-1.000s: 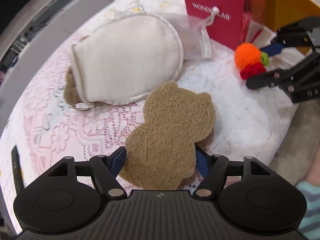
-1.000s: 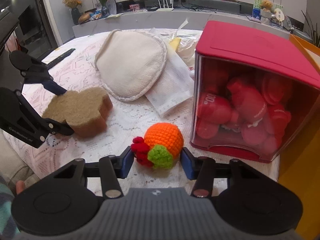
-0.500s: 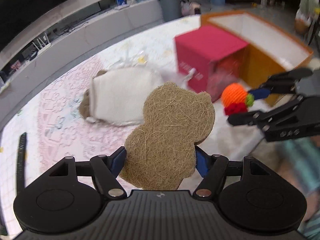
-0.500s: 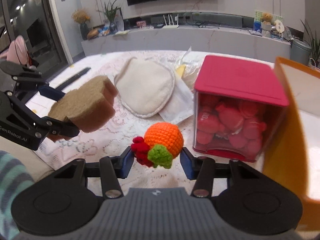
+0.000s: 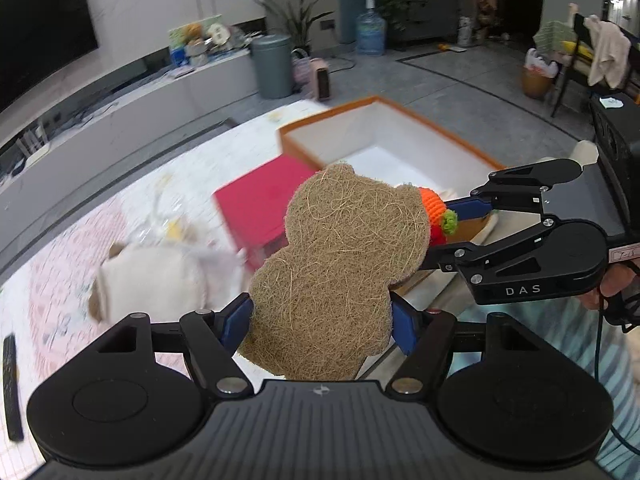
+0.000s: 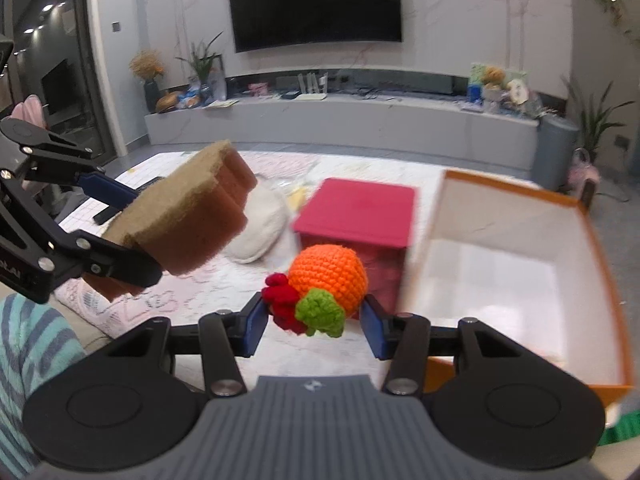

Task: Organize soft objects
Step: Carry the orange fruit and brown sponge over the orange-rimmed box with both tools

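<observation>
Left gripper (image 5: 322, 322): blue pads clamped on the flat sides of a bear-shaped fibre sponge (image 5: 344, 268), jaws set wide to span it; the sponge stands up from the jaws, clear of the table, its rounded ears uppermost. Right gripper (image 6: 314, 324): jaws at a middling width, closed on a crocheted orange toy (image 6: 326, 276) with a green leaf and red berries at its near end; the toy sits between the pads, also lifted off the table. Beyond and below both: a table under a pink lace cloth (image 6: 224, 276); on it a red box (image 6: 356, 210) with a closed lid, and just to its right an open orange box (image 6: 516, 264) with a white interior. A cream cloth mitt (image 6: 260, 232) lies left of the red box. View differences: the left wrist camera shows the sponge's coarse tan face only, the right gripper entering from the right with the toy half hidden behind the sponge's ear, a hand (image 5: 612, 286) at its rear, and a dark slim object (image 5: 10, 388) at the table's left edge. The right wrist camera shows the sponge's thickness and its reddish-brown under layer, the left gripper (image 6: 120, 224) side-on, the whole toy, and a striped sleeve (image 6: 36, 368).
</observation>
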Available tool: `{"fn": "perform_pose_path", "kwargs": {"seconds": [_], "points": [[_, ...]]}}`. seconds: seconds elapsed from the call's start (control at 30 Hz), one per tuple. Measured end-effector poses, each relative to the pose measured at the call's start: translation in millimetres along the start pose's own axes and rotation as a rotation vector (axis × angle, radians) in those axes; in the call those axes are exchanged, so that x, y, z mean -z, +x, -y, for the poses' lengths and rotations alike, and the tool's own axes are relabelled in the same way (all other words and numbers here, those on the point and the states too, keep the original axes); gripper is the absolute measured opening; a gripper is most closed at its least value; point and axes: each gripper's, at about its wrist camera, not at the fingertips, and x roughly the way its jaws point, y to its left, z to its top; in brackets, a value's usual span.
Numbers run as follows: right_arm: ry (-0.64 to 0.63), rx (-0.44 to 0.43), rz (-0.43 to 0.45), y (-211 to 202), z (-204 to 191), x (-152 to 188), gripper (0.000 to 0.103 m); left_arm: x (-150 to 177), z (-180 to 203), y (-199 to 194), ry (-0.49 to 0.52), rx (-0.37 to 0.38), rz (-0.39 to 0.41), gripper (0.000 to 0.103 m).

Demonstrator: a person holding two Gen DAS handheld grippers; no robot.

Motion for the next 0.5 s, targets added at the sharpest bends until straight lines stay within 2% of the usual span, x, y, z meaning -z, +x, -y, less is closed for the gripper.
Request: {"fn": "perform_pose_path", "kwargs": {"seconds": [0.3,0.5], "points": [[0.002,0.142,0.001,-48,63,-3,0.05,-60,48,24,0.089,0.028,0.0,0.081],[0.051,0.177,-0.049,-52,117,-9,0.05,-109,66,58,0.082,0.055,-0.047,0.081]]}}
